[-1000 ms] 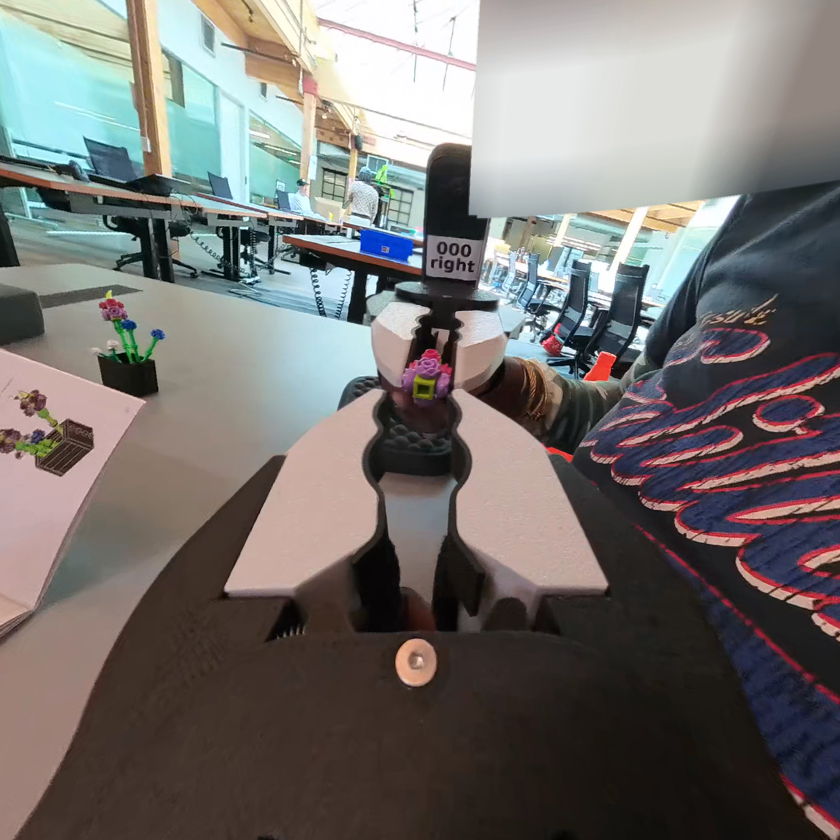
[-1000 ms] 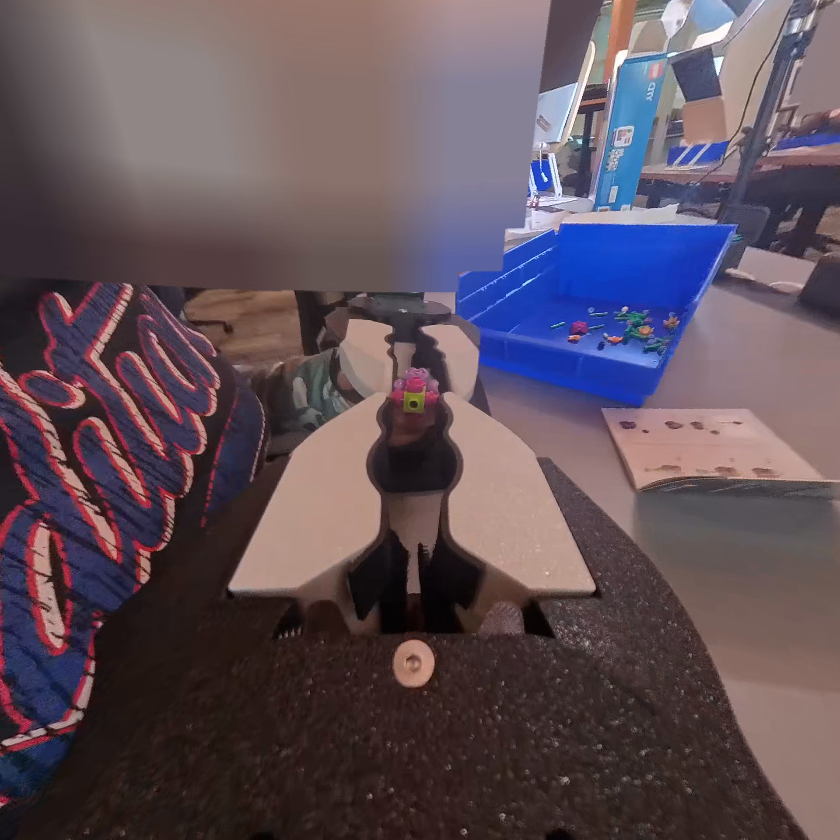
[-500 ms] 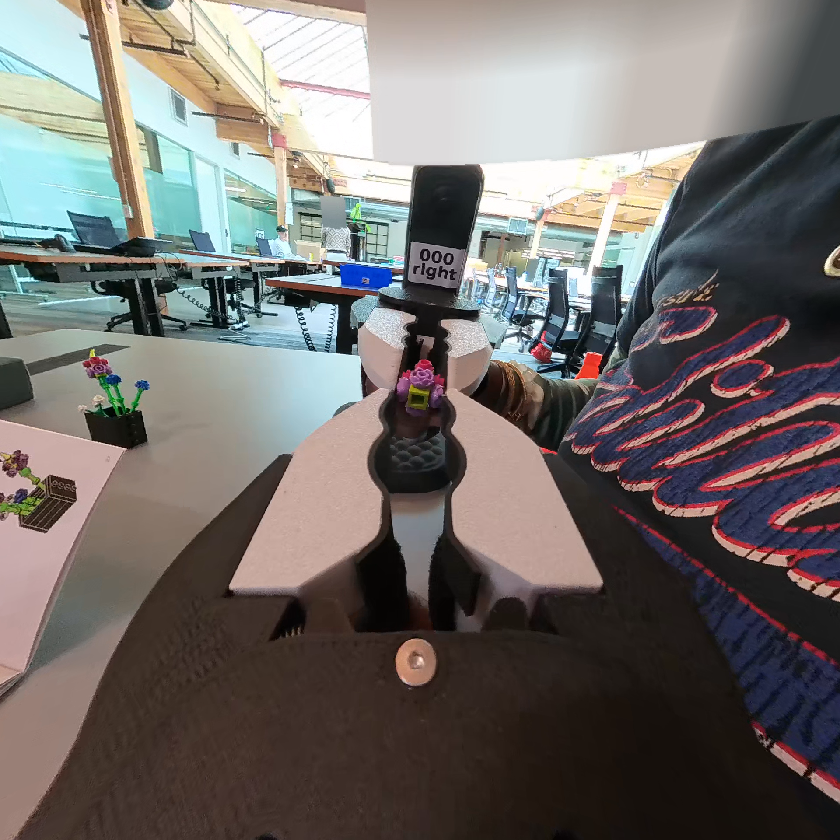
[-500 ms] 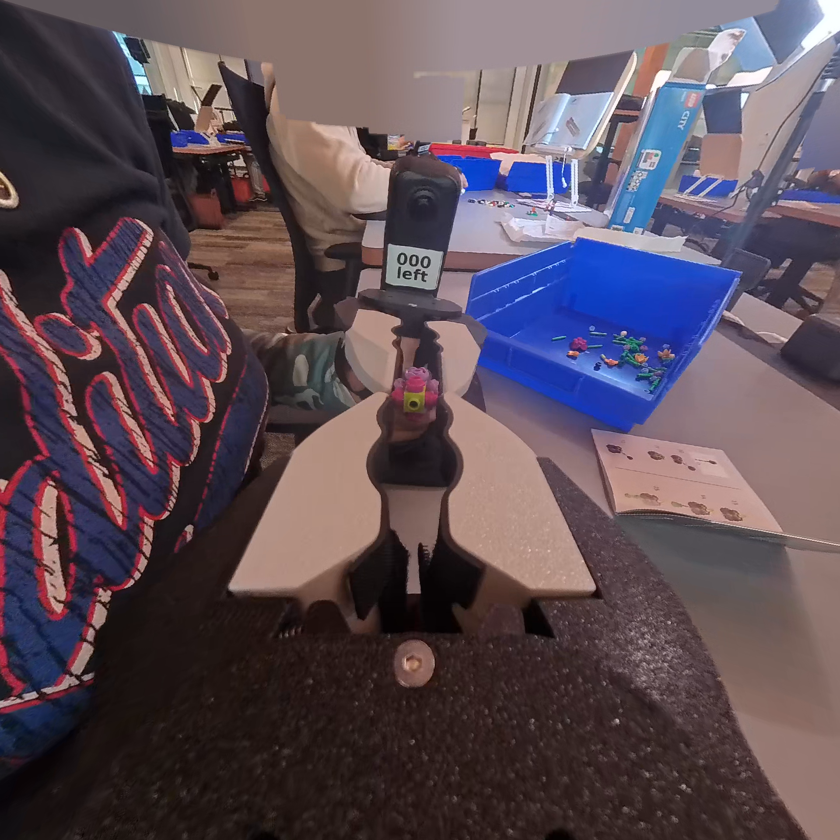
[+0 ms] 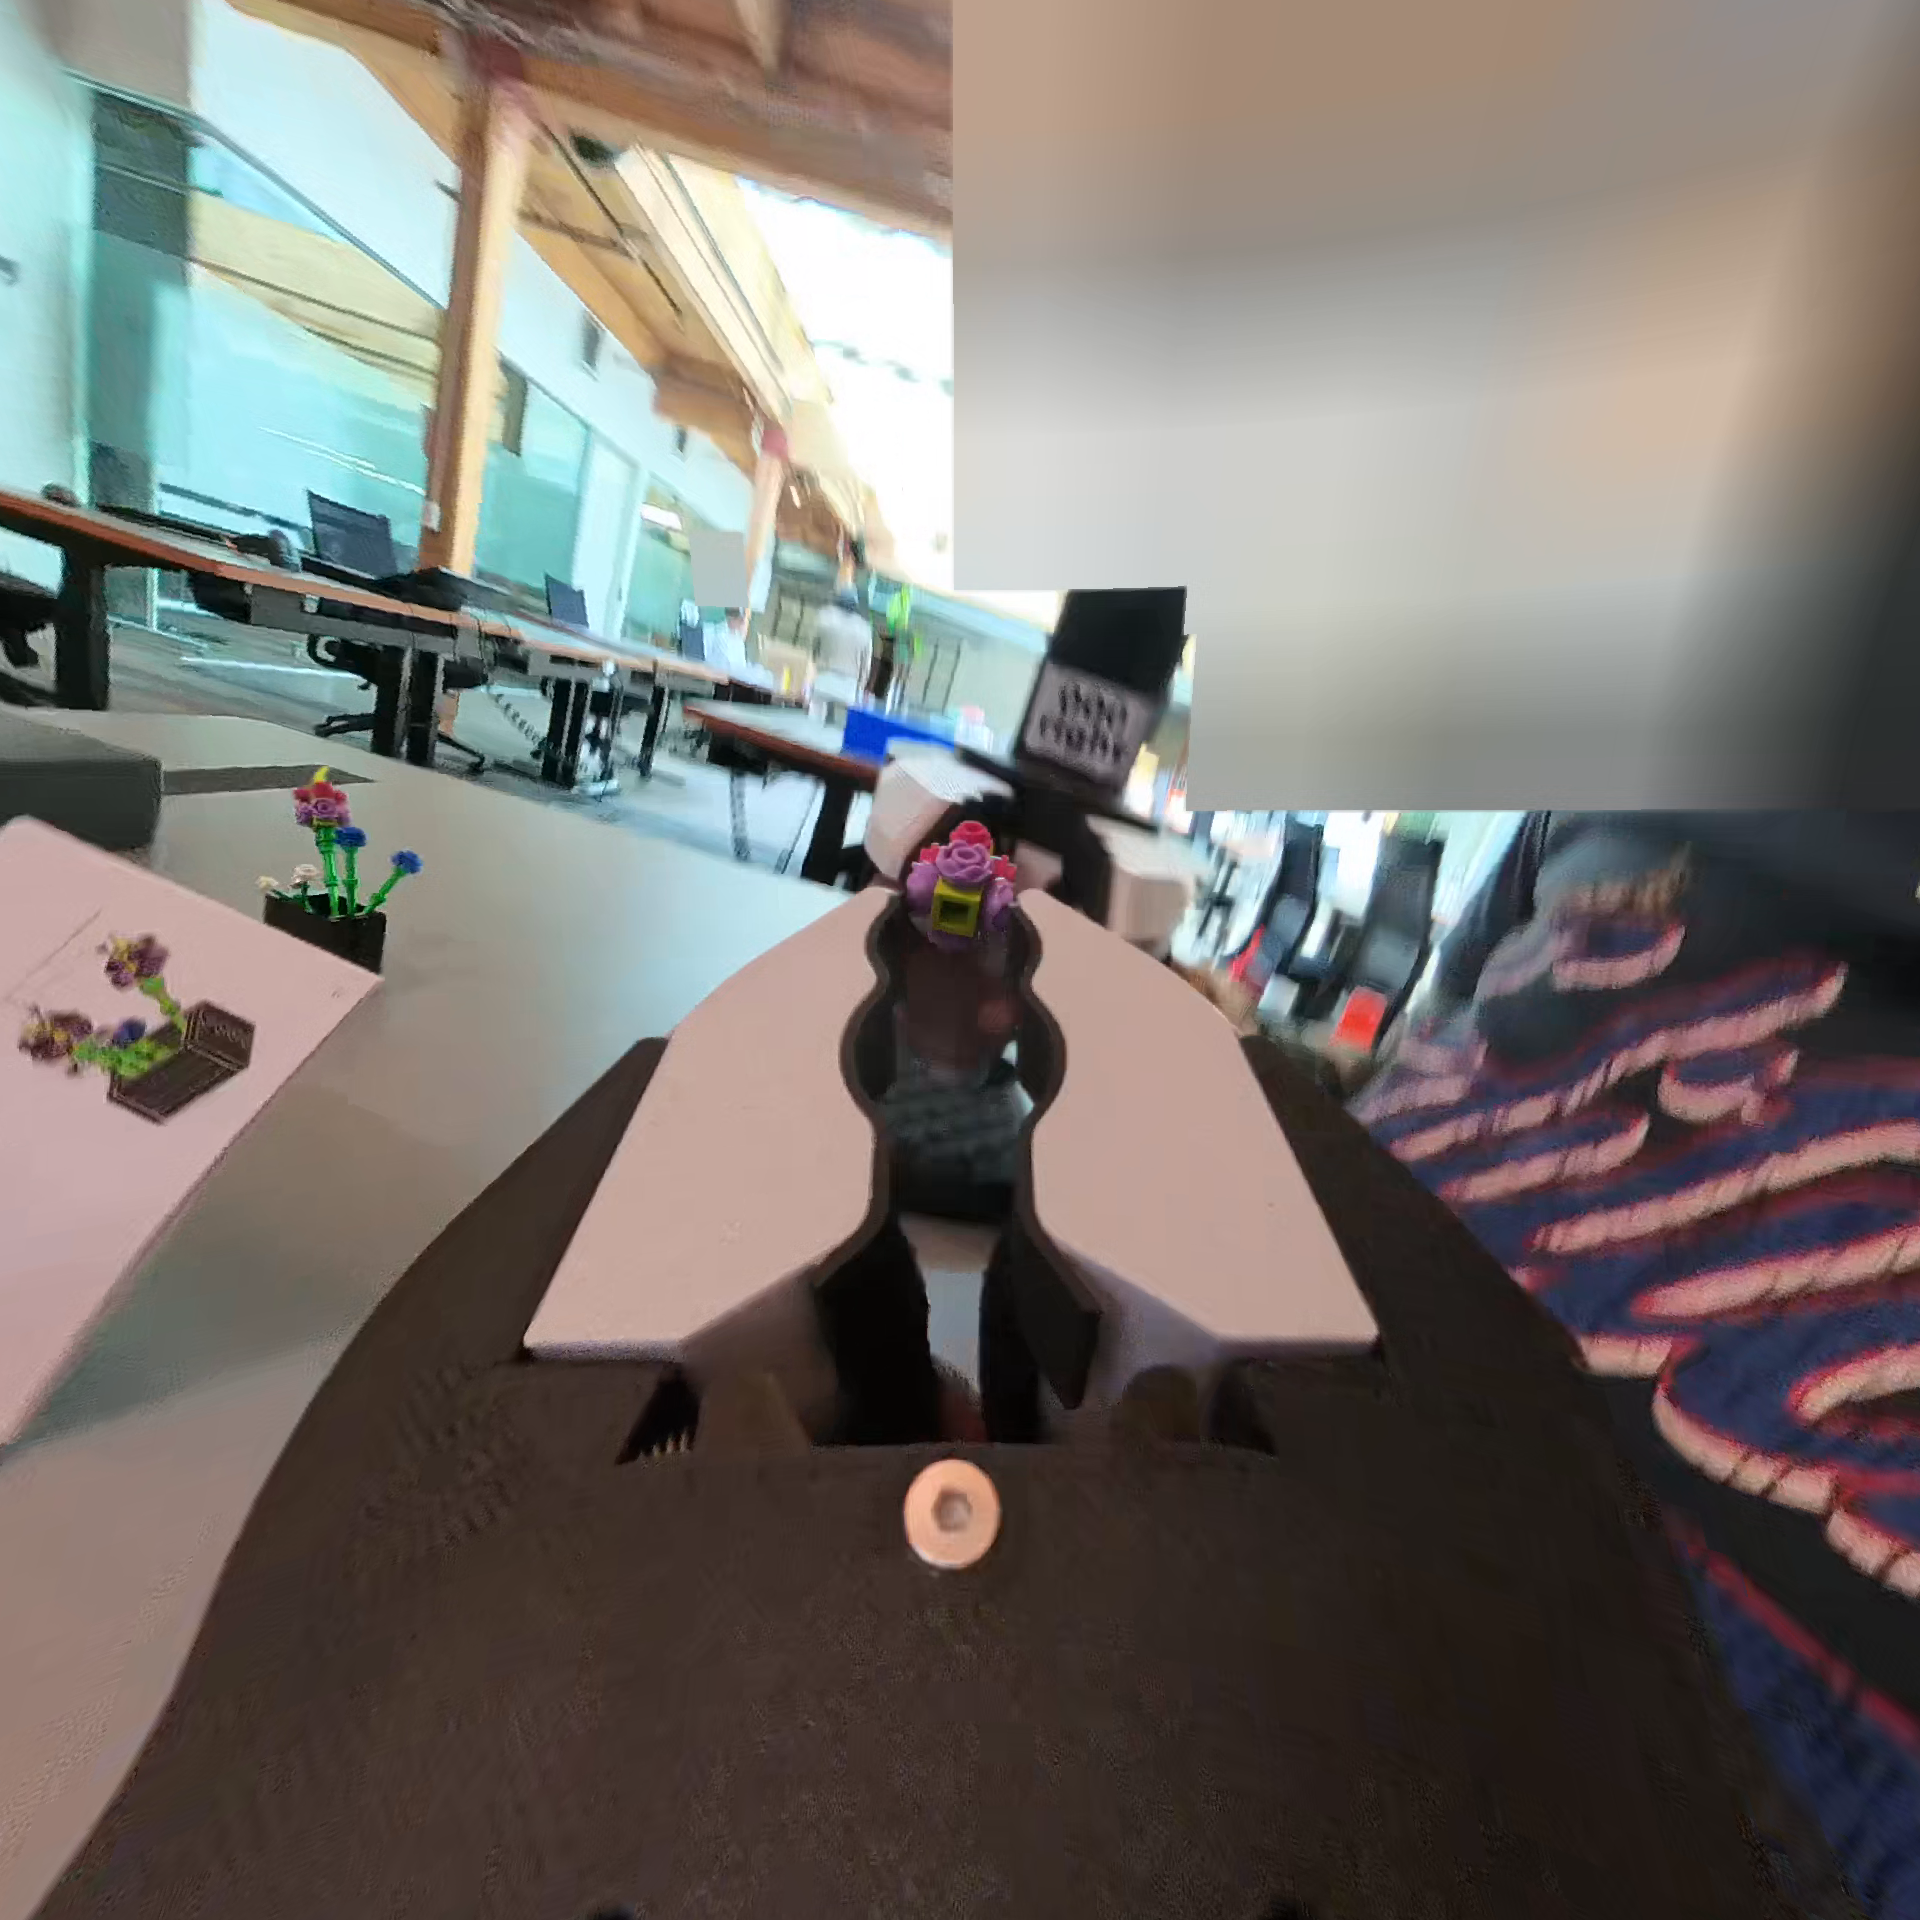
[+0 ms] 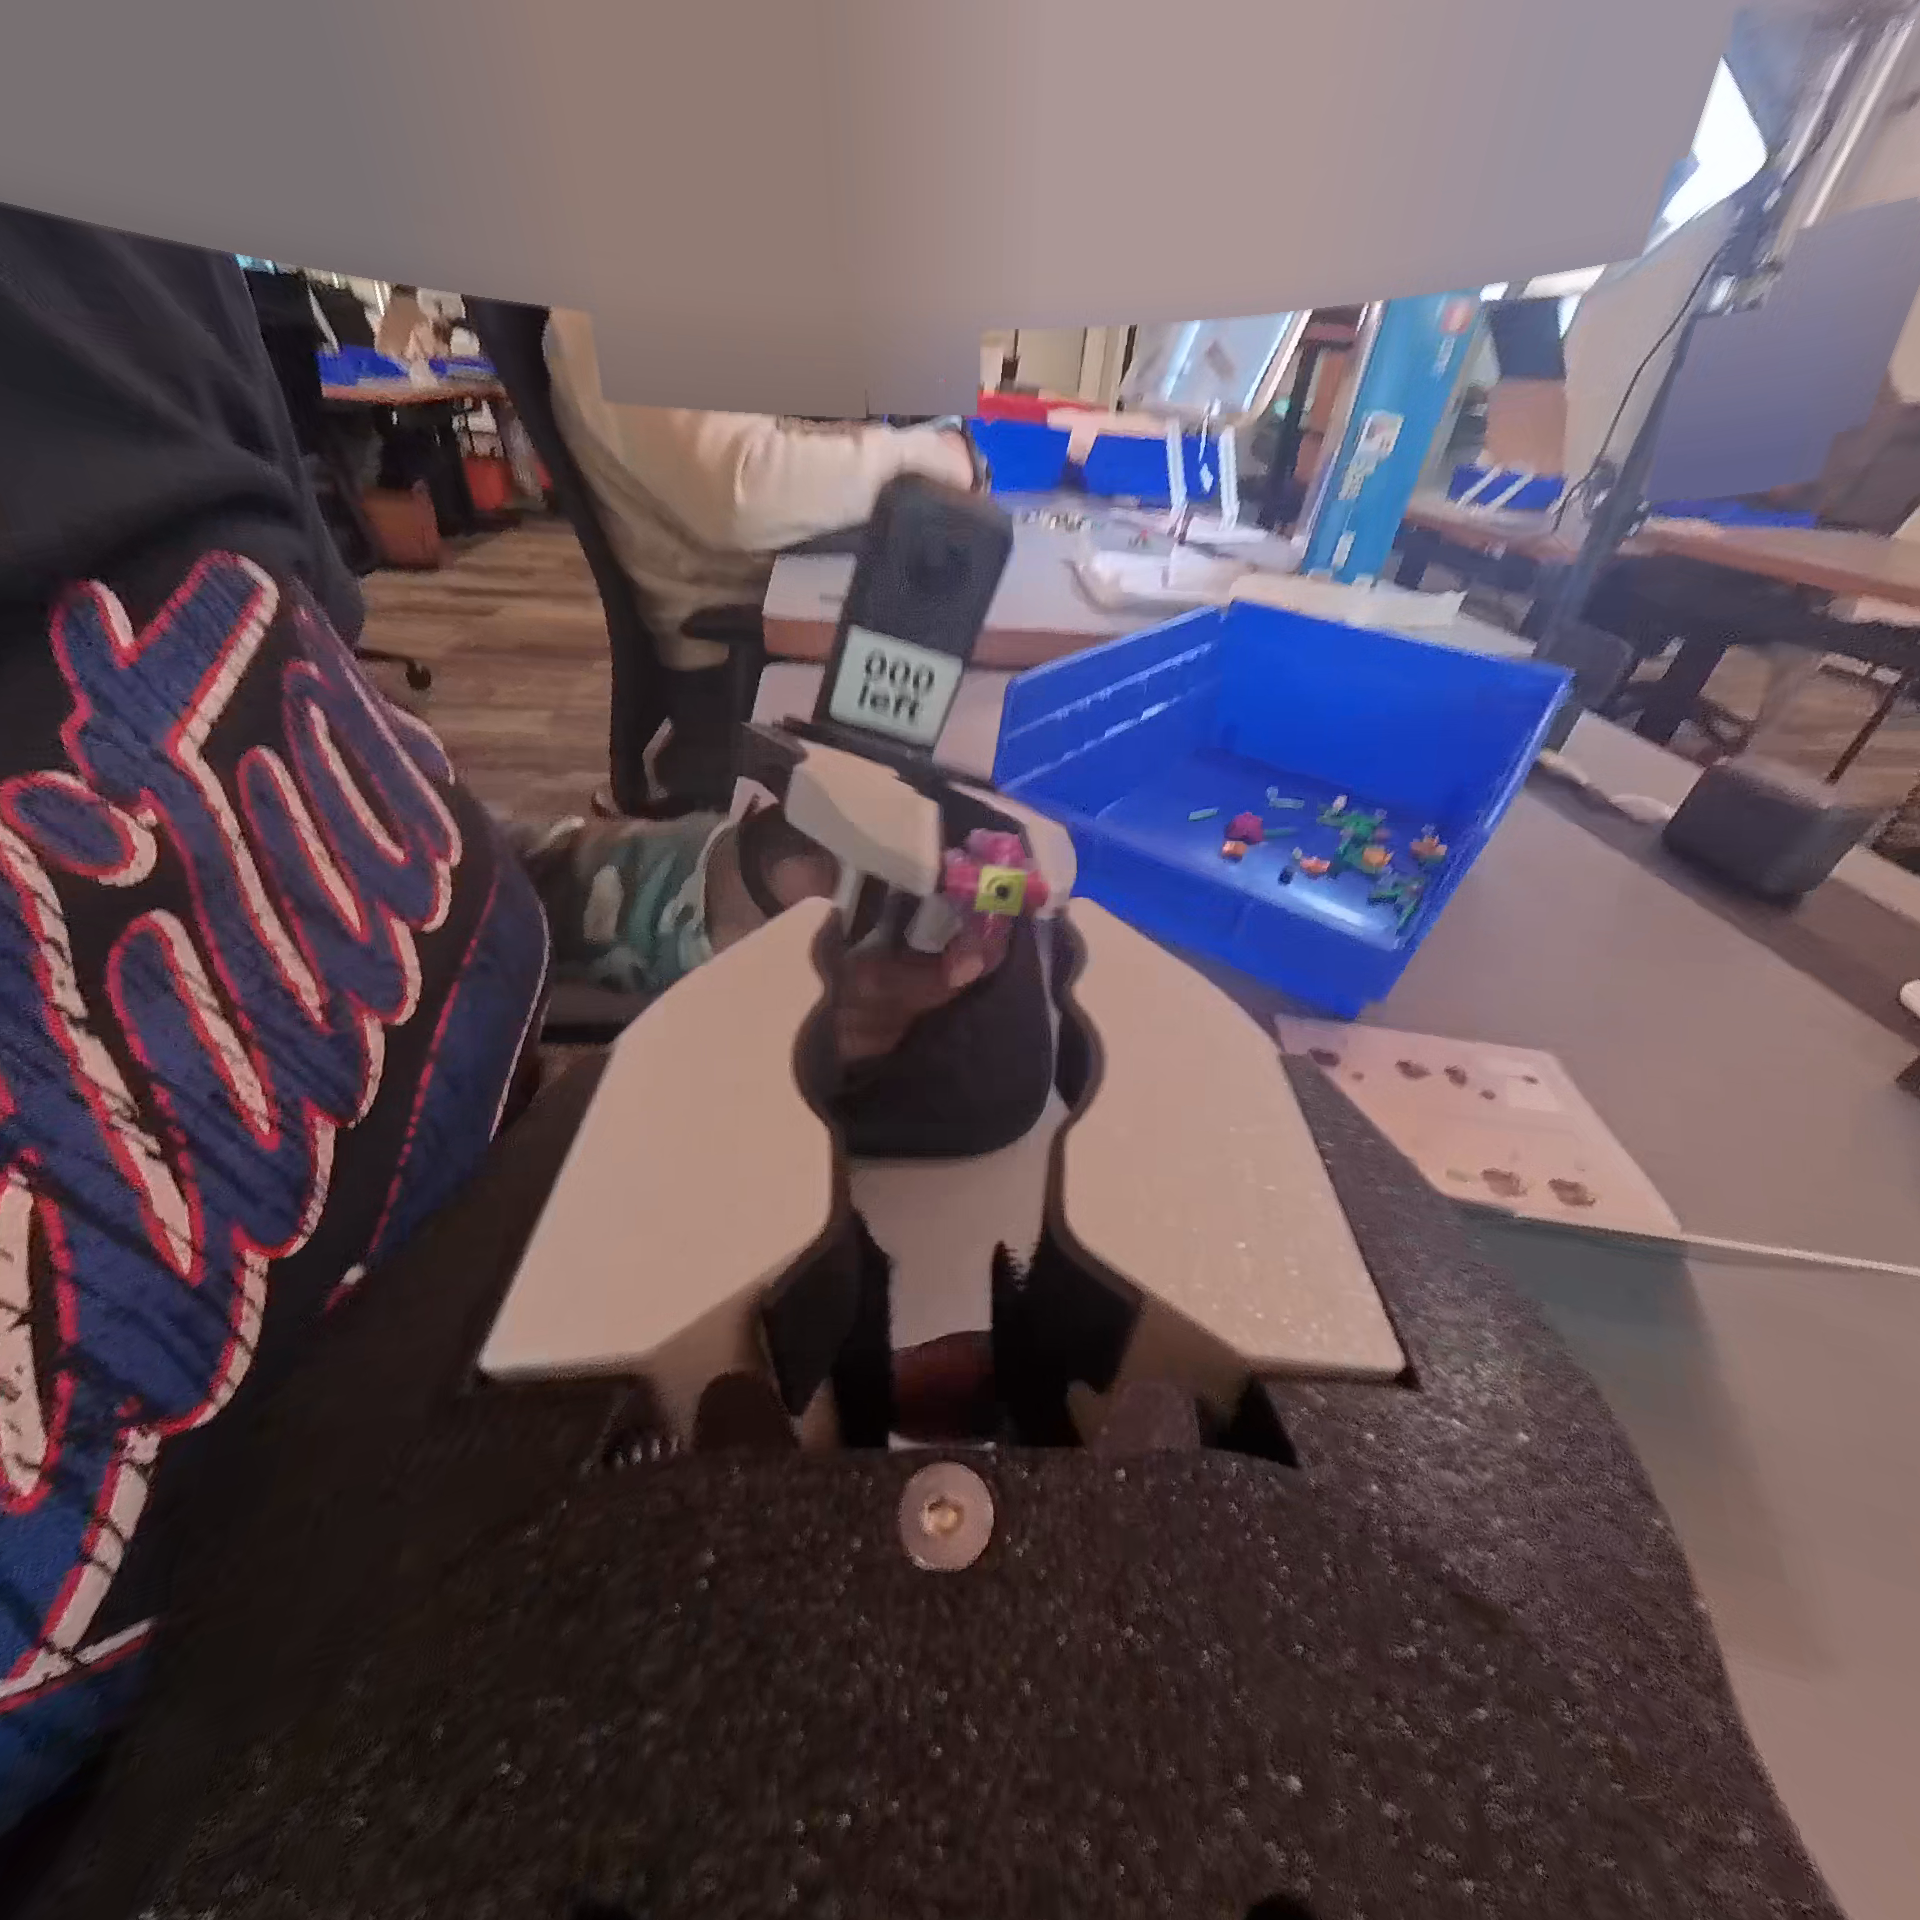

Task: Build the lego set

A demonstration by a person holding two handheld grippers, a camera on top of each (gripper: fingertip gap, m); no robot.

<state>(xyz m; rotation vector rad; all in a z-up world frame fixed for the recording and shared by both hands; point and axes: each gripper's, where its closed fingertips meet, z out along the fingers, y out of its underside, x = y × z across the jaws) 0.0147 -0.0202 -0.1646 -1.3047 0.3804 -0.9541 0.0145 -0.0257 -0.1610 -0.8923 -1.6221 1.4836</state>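
Note:
A small flower cluster (image 5: 956, 899), purple and pink blooms on a lime green piece, sits between the tips of my left gripper (image 5: 956, 912), which is shut on it and holds it in the air. My right gripper (image 6: 945, 920) is open and empty, its tips just below and in front of the cluster (image 6: 995, 885). In the right wrist view the left gripper (image 6: 961, 868) faces me, tilted. In the left wrist view the right gripper (image 5: 1023, 852) is blurred, just behind the cluster. A black pot with several flowers (image 5: 330, 894) stands on the grey table (image 5: 582, 935).
An open instruction booklet (image 5: 114, 1091) lies at the left. A blue bin (image 6: 1143, 707) with loose pieces (image 6: 1340, 842) stands at the right, with a booklet (image 6: 1475, 1122) in front of it and a dark grey box (image 6: 1756, 831) beyond. A person's dark printed shirt (image 6: 208, 883) is close by.
My right gripper has opened and let go of the flower cluster. The two grippers have tilted and drawn slightly apart. My left gripper keeps the cluster.

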